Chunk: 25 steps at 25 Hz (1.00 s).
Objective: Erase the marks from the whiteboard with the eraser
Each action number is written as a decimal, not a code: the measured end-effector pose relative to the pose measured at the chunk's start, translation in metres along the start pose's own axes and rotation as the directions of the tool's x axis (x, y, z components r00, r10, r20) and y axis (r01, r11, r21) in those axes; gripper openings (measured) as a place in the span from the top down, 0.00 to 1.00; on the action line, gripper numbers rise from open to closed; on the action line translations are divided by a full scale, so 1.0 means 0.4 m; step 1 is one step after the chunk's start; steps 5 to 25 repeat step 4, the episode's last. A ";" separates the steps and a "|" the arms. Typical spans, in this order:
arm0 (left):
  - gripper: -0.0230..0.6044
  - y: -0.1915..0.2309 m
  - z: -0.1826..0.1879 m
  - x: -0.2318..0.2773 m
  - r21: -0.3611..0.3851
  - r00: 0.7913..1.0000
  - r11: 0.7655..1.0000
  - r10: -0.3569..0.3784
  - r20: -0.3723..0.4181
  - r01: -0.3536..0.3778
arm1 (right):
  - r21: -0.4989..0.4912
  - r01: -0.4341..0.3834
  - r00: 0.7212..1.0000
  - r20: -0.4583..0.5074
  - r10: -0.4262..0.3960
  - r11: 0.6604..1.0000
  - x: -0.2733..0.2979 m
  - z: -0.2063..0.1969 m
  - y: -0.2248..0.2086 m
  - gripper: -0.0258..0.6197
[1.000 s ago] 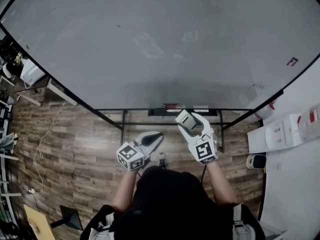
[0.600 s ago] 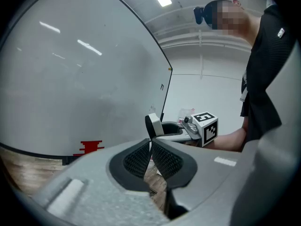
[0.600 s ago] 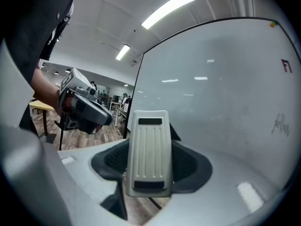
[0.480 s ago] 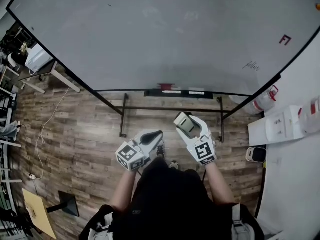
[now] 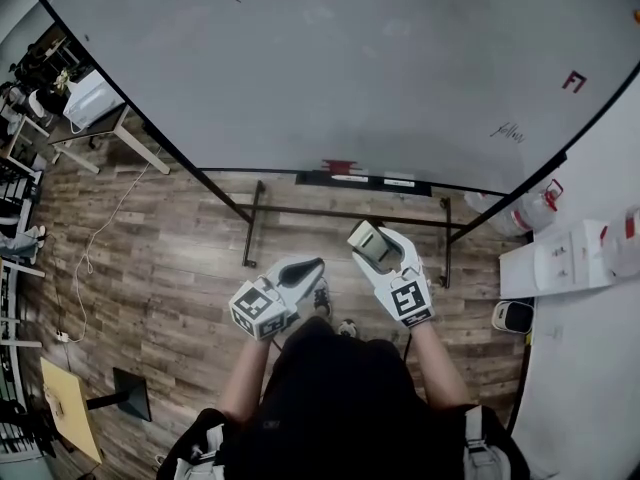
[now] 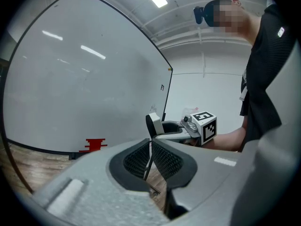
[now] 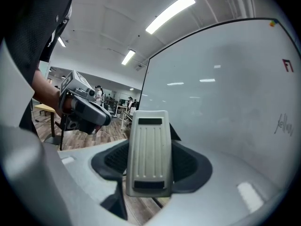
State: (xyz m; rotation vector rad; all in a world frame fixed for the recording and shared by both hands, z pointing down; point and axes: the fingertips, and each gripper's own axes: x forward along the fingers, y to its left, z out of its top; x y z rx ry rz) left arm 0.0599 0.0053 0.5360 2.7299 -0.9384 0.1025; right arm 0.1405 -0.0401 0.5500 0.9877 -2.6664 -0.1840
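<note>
Right gripper view: eraser [image 7: 149, 149] clamped in jaws of right tool [image 7: 150, 142]; left tool [image 6: 150, 149] clenched, empty.

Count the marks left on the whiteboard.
2: a red mark near the right edge of the whiteboard, and a dark scribble below it. Fainter specks may escape these views.

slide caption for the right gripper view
Eraser clamped in the right gripper, facing a whiteboard with a red mark and a dark scribble not yet erased.
</note>
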 end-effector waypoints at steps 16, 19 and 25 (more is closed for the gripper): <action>0.93 -0.002 -0.001 -0.022 0.002 1.000 1.000 0.008 0.005 -0.008 | -0.002 -0.002 1.000 -0.002 0.002 1.000 -0.002 -0.004 0.016 0.56; 0.93 -0.002 -0.001 -0.022 0.002 1.000 1.000 0.008 0.005 -0.008 | -0.002 -0.002 1.000 -0.002 0.002 1.000 -0.002 -0.004 0.016 0.56; 0.93 -0.002 -0.001 -0.022 0.002 1.000 1.000 0.008 0.005 -0.008 | -0.002 -0.002 1.000 -0.002 0.002 1.000 -0.002 -0.004 0.016 0.56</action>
